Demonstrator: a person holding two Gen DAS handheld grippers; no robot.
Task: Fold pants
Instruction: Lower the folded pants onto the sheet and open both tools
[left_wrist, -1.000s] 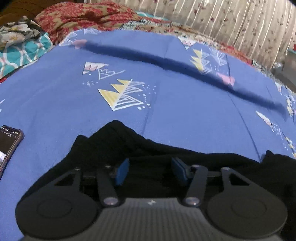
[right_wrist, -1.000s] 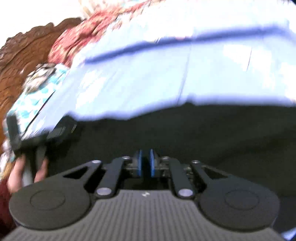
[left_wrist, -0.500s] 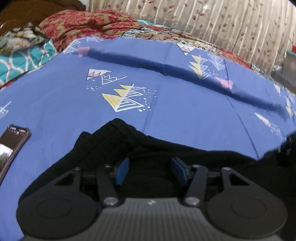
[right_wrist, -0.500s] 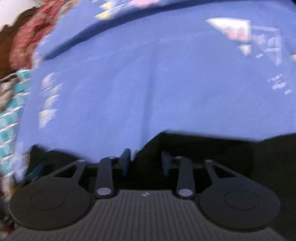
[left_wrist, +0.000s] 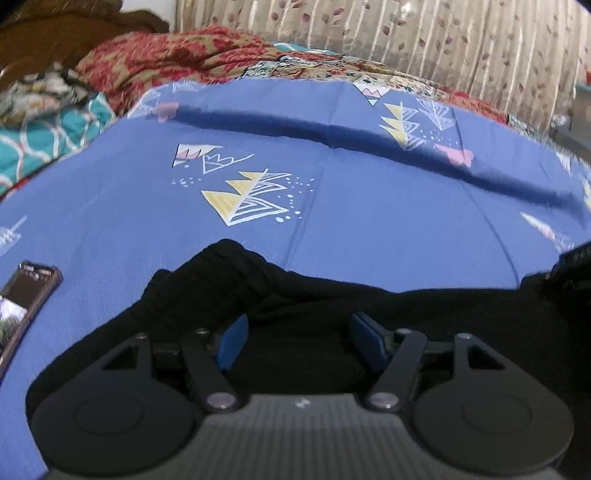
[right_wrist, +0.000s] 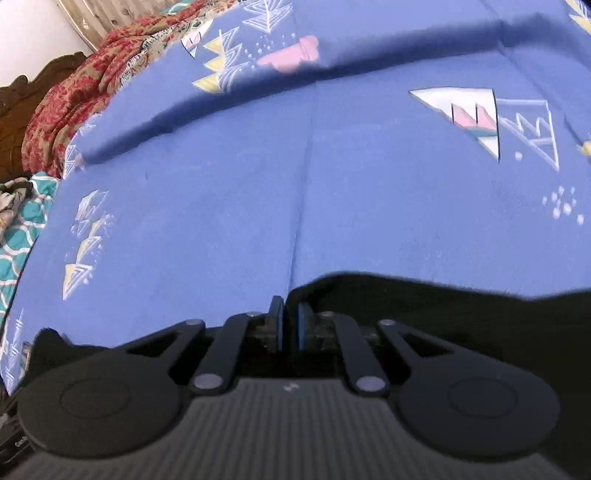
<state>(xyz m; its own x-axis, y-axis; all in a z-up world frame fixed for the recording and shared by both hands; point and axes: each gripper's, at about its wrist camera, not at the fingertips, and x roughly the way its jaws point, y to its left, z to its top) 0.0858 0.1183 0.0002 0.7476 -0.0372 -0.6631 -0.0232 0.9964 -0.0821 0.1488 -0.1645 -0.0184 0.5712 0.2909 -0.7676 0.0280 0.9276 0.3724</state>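
Observation:
Black pants (left_wrist: 295, 295) lie bunched on a blue patterned bedsheet (left_wrist: 369, 221), with a humped fold at the left. My left gripper (left_wrist: 301, 332) hovers low over them; its jaws are opening, the blue pads (left_wrist: 232, 341) stand wide apart, and cloth lies below them without being pinched. In the right wrist view the pants (right_wrist: 443, 314) fill the lower right. My right gripper (right_wrist: 290, 321) sits at their left edge, its jaws closing to a narrow slit with the cloth's edge between the pads.
A phone (left_wrist: 22, 306) with a lit screen lies on the sheet at the left. A red quilt (left_wrist: 177, 55) and teal bedding (left_wrist: 48, 136) are piled at the far left. A curtain (left_wrist: 406, 29) hangs behind the bed. Bare sheet (right_wrist: 258, 184) stretches ahead.
The left pads have spread further apart over the pants. The right gripper has dropped toward the sheet, and its pads, wide half a second ago, have come nearly together at the pants' edge.

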